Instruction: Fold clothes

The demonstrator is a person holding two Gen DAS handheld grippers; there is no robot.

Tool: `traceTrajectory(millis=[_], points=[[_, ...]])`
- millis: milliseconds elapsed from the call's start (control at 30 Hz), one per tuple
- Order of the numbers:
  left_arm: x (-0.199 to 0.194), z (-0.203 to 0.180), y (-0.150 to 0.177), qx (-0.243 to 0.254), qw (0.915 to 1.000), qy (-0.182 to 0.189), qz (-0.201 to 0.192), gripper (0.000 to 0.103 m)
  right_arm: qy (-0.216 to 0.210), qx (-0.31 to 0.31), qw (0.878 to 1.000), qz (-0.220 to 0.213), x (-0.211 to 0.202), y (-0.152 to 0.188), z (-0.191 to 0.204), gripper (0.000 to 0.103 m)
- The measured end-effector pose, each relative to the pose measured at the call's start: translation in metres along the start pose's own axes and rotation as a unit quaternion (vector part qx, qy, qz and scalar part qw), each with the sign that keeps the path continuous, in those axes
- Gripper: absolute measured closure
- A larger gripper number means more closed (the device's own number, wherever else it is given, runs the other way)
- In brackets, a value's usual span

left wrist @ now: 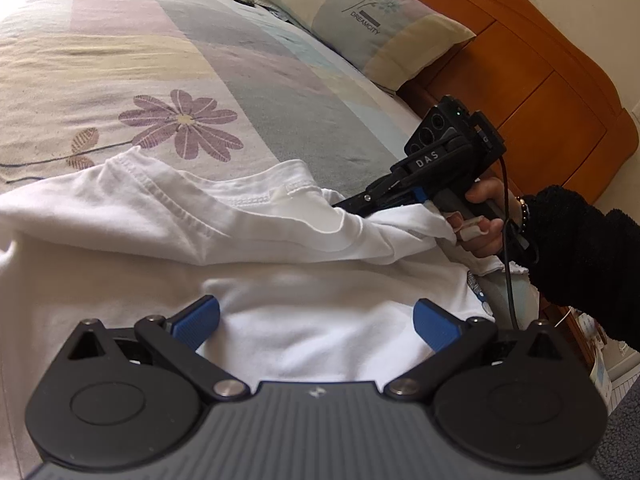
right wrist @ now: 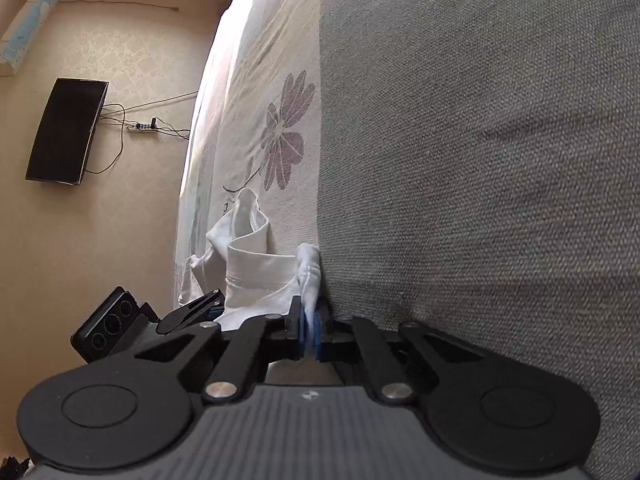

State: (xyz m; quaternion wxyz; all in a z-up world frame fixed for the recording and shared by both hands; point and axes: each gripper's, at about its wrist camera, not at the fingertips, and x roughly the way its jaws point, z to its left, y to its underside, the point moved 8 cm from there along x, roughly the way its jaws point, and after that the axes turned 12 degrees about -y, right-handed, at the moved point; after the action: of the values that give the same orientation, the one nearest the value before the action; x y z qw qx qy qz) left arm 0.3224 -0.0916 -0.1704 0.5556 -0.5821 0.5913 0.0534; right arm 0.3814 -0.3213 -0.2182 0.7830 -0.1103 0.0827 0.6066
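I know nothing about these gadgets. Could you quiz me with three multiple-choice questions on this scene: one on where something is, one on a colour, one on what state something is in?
1. Where does the white T-shirt lie?
A. On the floral bedspread
B. On the wooden headboard
C. On the pillow

2. What colour are the pads on the left gripper?
A. Red
B. Blue
C. Yellow

3. In what state is the right gripper?
A. Wide open over bare bedspread
B. Shut on nothing
C. Shut on the T-shirt's cloth

Answers:
1. A, the shirt spreads over the bedspread just below the purple flower print.
2. B, both pads show blue against the black linkage in the left wrist view.
3. C, white cloth sits pinched between the closed pads in the right wrist view, while the left gripper stands open above the shirt.
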Motion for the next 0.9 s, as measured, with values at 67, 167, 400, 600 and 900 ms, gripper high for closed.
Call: traceTrajectory(millis=[67, 167, 400, 600, 900], points=[[0.0, -0.001, 0.0, 0.003, 1.0, -0.002, -0.001, 0.001, 0.003, -0.01, 1.0, -0.002, 0.003, 0.001, 0.001, 0.1], [0.001, -0.002, 0.0, 0.008, 1.0, -0.006, -0.002, 0.001, 0.04, -0.051, 0.998, -0.005, 0.007, 0.008, 0.012, 0.098], [-0.028, -0.005, -0.014, 0.044, 0.995, -0.08, -0.041, 0.001, 0.155, -0.191, 0.969, -0.032, 0.004, -0.018, 0.07, 0.096], [-0.059, 0.01, -0.026, 0.021, 0.9904, -0.115, -0.075, 0.001, 0.259, -0.25, 0.931, -0.063, -0.023, -0.087, 0.086, 0.096], [-0.076, 0.033, -0.017, -0.003, 0.9868, -0.139, -0.083, 0.001, 0.37, -0.257, 0.89, -0.069, -0.02, -0.137, 0.062, 0.087]])
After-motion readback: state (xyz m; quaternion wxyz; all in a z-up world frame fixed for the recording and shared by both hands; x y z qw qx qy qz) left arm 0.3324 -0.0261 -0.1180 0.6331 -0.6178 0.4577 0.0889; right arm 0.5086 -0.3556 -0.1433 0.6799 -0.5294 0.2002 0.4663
